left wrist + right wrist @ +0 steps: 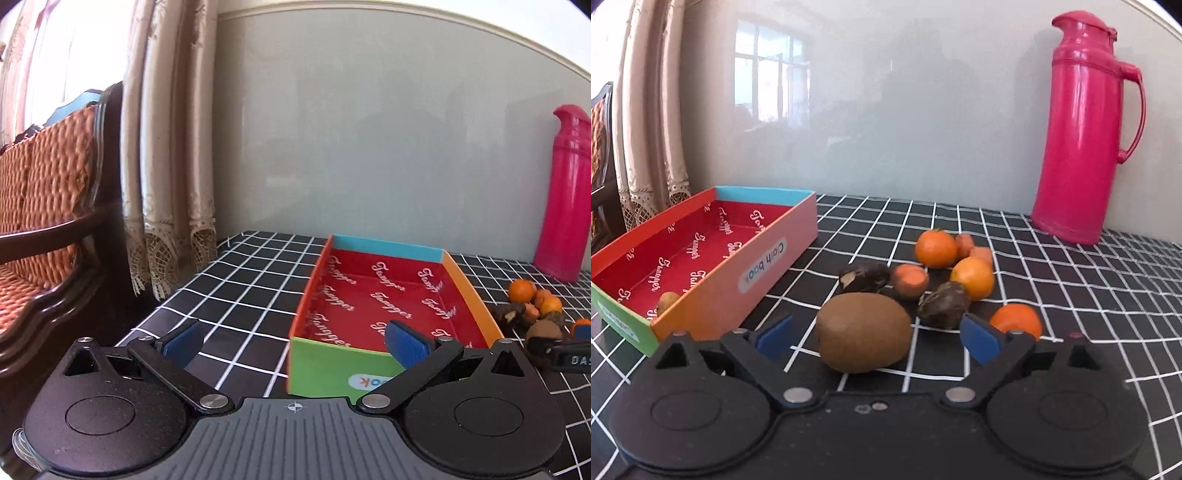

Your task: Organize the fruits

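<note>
Right wrist view: one kiwi (864, 332) right of box (768, 258) — long axis crosswise; three oranges (936, 248). Both grippers (877, 332) (293, 341) apart — empty.

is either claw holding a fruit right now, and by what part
Neither. The right claw is open around the kiwi, not gripping it; the left claw is open and empty.

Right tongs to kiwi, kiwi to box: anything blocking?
Nothing visible. The kiwi lies between the open right tongs, with no fruit in front. The box stands open-topped to its left, only tablecloth between; its near wall must be cleared.
</note>
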Demonstrator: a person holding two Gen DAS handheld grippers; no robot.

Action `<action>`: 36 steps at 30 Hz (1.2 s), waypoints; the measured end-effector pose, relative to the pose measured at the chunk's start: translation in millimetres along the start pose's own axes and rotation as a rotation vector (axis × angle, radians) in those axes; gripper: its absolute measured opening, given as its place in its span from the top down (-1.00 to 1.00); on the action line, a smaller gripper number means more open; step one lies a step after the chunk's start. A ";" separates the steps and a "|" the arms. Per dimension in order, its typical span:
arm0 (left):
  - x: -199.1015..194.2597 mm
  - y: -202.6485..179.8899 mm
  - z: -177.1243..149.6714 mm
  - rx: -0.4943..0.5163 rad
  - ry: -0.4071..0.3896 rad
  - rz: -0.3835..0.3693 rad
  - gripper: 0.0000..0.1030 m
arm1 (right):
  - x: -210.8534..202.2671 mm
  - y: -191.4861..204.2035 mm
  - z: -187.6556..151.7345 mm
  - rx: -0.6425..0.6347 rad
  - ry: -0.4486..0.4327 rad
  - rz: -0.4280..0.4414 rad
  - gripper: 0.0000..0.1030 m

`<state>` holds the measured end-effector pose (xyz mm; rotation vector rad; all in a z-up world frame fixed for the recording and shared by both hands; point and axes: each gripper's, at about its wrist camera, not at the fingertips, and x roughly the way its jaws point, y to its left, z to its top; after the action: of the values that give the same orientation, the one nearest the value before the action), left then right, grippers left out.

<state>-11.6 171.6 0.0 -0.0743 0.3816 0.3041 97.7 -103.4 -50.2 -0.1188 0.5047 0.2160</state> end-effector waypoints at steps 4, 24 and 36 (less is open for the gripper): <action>3.4 6.0 -2.0 0.009 0.026 0.029 -1.00 | 11.0 1.7 -1.1 0.011 0.065 -0.009 -0.42; -7.3 26.2 -2.4 0.024 0.024 0.070 -1.00 | -30.3 46.6 16.4 0.016 -0.149 0.169 -0.16; -8.7 70.0 -7.4 -0.030 0.046 0.141 -1.00 | -23.4 106.0 13.4 -0.084 -0.137 0.217 -0.17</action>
<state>-43.3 234.9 -4.6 -0.0840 0.4292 0.4482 59.2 -2.4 -33.3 -0.1306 0.3715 0.4547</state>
